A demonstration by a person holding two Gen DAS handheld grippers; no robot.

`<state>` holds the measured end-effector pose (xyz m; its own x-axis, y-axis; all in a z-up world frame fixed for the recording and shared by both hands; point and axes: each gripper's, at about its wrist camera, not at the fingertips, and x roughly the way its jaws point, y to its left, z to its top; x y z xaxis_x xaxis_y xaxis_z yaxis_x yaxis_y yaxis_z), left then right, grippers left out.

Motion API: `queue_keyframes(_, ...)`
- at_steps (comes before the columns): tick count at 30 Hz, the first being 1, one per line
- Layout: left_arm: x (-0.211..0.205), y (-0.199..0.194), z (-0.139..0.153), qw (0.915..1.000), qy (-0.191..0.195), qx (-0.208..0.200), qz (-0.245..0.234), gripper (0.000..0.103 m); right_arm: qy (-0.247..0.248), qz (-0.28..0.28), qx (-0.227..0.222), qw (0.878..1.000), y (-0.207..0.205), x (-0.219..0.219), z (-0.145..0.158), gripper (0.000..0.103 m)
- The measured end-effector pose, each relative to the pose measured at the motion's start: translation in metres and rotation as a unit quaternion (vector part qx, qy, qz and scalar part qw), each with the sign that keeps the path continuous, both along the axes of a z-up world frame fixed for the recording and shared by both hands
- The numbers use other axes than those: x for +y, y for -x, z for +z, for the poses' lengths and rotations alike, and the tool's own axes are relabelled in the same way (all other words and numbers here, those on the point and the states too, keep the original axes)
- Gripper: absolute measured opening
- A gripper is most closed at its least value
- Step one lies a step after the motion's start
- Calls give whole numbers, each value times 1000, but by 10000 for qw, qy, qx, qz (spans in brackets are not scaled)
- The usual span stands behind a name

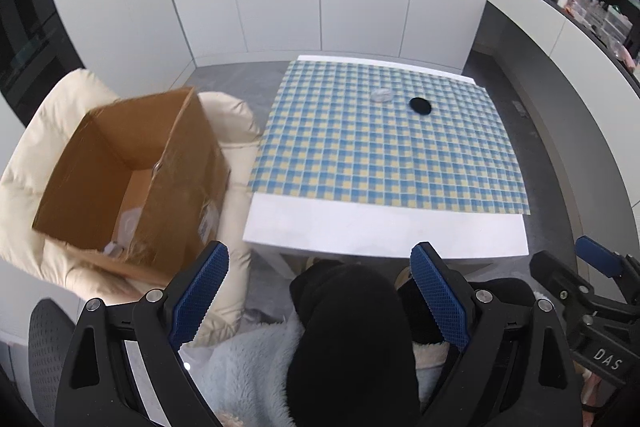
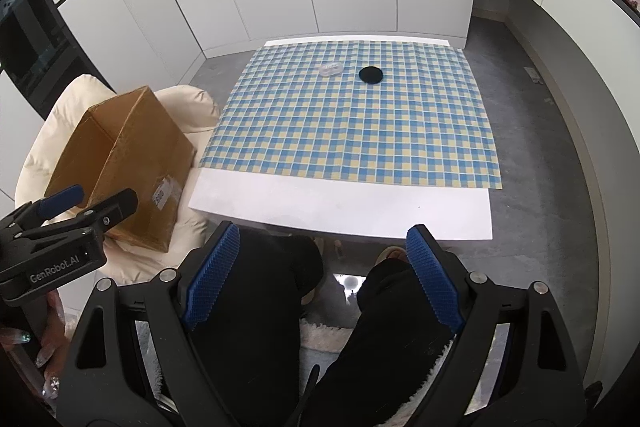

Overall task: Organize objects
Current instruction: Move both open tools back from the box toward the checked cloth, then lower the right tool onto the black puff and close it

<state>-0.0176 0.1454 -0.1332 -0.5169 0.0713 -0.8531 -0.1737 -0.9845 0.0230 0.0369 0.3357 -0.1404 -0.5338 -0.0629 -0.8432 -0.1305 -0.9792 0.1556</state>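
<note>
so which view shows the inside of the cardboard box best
The left wrist view: it looks down into the open cardboard box, showing its floor and pale items at the bottom. The right wrist view shows the box mostly from outside, its interior barely visible.

Hidden and unclear

You can't identify the pale items in the cardboard box (image 1: 132,163); the clear container (image 1: 382,95) is too small to read.

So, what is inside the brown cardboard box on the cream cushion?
The brown cardboard box is open on top. Near its bottom lie pale, partly clear plastic items; what they are is unclear. The near wall hides the rest of the floor.
</note>
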Motion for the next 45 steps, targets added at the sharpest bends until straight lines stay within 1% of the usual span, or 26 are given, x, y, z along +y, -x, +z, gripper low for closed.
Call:
queue_keyframes(5,15,11,0,9999,60,54,-113,93,-35,-90,4,10000,8,8,-1,88)
queue_keyframes(13,22,38,-7,10000,10,13,-20,93,-132,-225,56,9996,31,25,-8,88)
queue_keyframes(16,24,50,-11,10000,-24,-27,43,93,-198,-271,77,9994,44,31,-12,88)
queue_keyframes(24,35,89,-27,9998,-19,-124,148,93,-267,-431,-43,9987,85,56,-29,88)
queue_keyframes(31,47,124,-43,9997,-9,-189,166,93,-341,-494,-149,9981,120,78,-48,88)
queue_keyframes(36,58,154,-56,9996,63,-214,161,93,-627,-502,-101,9967,153,85,-63,88)
queue_keyframes(41,67,185,-75,9994,85,-244,209,93,-577,-412,-123,9974,188,92,-82,88)
queue_keyframes(45,78,218,-95,9993,160,-237,219,93,-489,-343,-230,9979,222,98,-105,88)
